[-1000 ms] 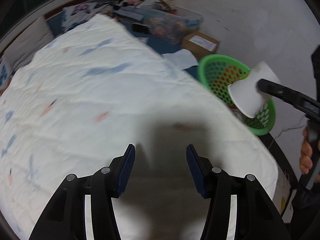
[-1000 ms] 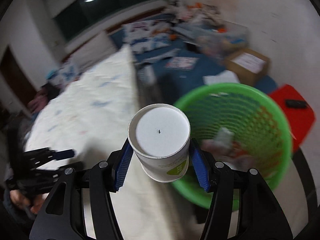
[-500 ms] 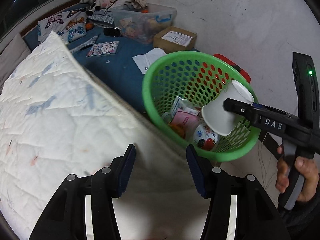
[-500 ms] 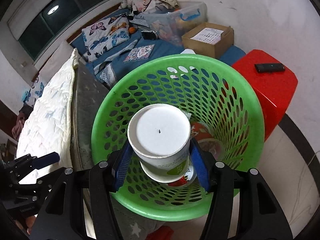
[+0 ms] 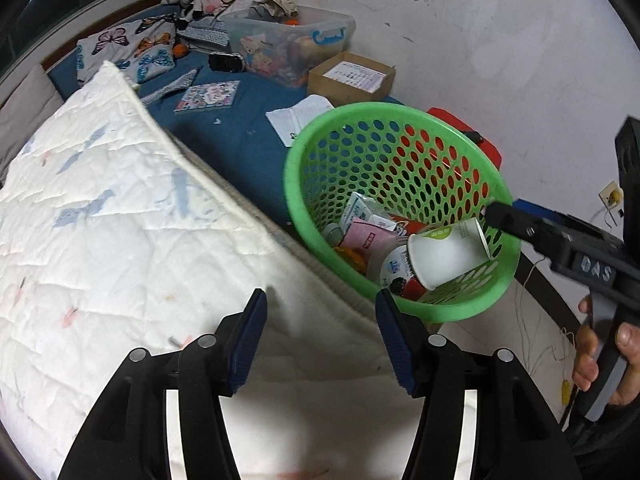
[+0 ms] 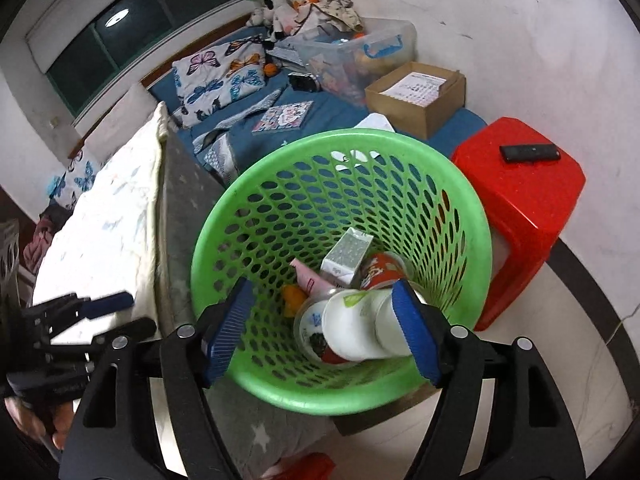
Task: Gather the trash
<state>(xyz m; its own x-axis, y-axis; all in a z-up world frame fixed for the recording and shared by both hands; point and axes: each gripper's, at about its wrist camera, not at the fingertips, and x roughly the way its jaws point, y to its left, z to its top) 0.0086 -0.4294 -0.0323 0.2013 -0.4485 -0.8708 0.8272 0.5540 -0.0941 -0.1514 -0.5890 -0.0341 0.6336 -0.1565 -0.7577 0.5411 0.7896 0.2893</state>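
My gripper fingers [image 6: 236, 320] are matt black plastic with ribbed blue rubber-like pads. The basket [image 6: 476, 240] is green perforated plastic, smooth, with a slight sheen on the rim. The cup [image 6: 356, 328] inside it looks like white paper with a matt surface and a green printed patch. A small carton [image 6: 346, 258] beside it appears to be printed card. The stool [image 6: 520, 196] is glossy red moulded plastic. The quilt [image 5: 100, 220] is white stitched cloth, soft and puckered. The box [image 6: 416, 100] is plain brown cardboard. The storage tub [image 6: 360, 56] is clear plastic. The wall [image 5: 480, 40] is rough, scuffed plaster.
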